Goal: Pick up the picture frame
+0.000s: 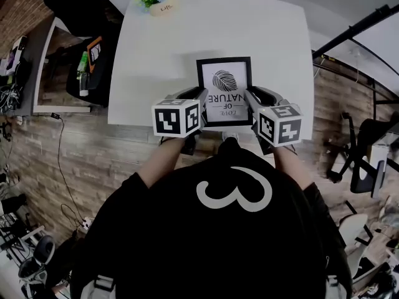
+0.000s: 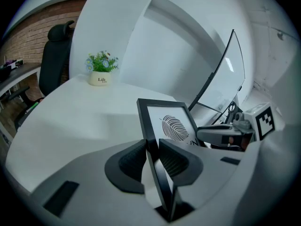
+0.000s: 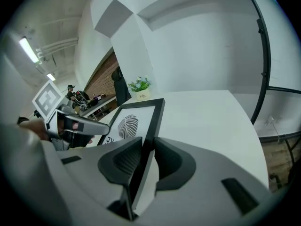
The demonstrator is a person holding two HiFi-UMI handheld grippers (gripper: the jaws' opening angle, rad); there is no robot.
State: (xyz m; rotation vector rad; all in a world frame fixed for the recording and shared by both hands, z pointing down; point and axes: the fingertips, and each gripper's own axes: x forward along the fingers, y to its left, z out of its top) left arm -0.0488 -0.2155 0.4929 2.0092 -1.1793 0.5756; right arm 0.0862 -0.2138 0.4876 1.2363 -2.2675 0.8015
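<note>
Grip from both sides is the idea here. My left claw [image 1: 198,106] pinches the left bar of the picture frame [image 1: 224,86] close to its near corner, and my right claw [image 1: 248,104] pinches the right bar at the matching spot. Each claw is closed only as far as the thin black bar allows. In both gripper views the ribbed pads press flat on the front and back faces of the bar, with nothing else between them.

Two matched holds stop the frame from swinging or twisting, which a single corner pinch would allow. I take the bars, not the middle, so the pads stay off the glass and the leaf print.

The frame sits over the near part of the white tabletop [image 1: 268,36], right in front of me. Its lettering is upside down to me, so its top edge is the far one. It tilts with that far edge up, and I judge it clear of the tabletop. A small plant pot [image 1: 161,0] stands at the far edge, well apart from my work.
</note>
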